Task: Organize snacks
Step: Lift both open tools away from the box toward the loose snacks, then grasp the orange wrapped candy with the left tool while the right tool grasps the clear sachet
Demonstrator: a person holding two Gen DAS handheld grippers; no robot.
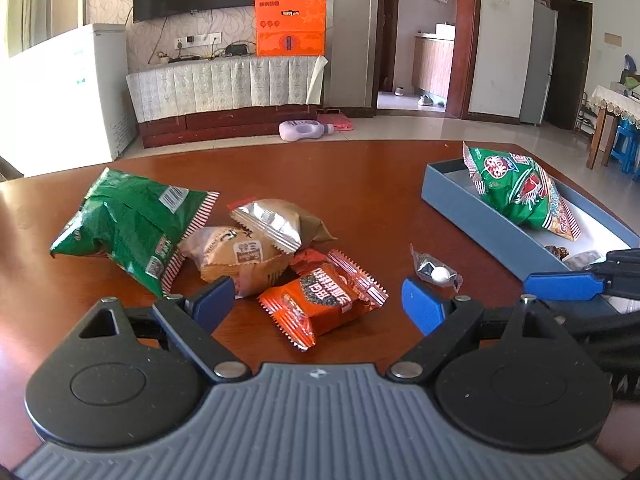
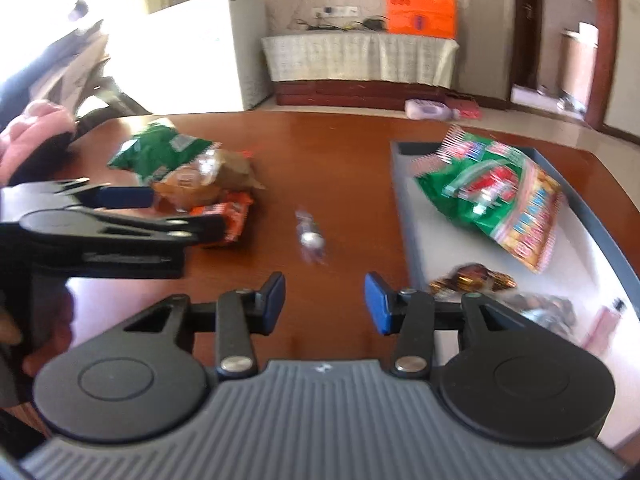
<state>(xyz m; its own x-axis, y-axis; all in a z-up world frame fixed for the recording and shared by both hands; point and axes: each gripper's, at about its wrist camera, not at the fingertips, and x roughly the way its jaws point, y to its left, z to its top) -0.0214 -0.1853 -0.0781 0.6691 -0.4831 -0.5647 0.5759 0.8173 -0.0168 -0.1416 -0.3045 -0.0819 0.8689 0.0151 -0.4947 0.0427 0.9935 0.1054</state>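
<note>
1. The bench point(image 1: 360, 184) is polished reddish wood, glossy.
2. The green snack bag point(image 1: 128, 224) is crinkled shiny plastic film.
3. The orange packet point(image 1: 324, 304) is glossy foil-like wrap.
4. The blue box point(image 1: 472, 216) at the bench's right edge looks like matt card.

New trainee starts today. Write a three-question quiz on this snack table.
1. True or false: the blue tray already holds a green bag.
2. Which packet lies between the left gripper fingers? A) the orange packet B) the clear-wrapped candy C) the brown cake packet
3. Fill in: the right gripper holds ____.

Key: 1 true. 2 A. 3 nothing; its jaws stand apart over bare table.
</note>
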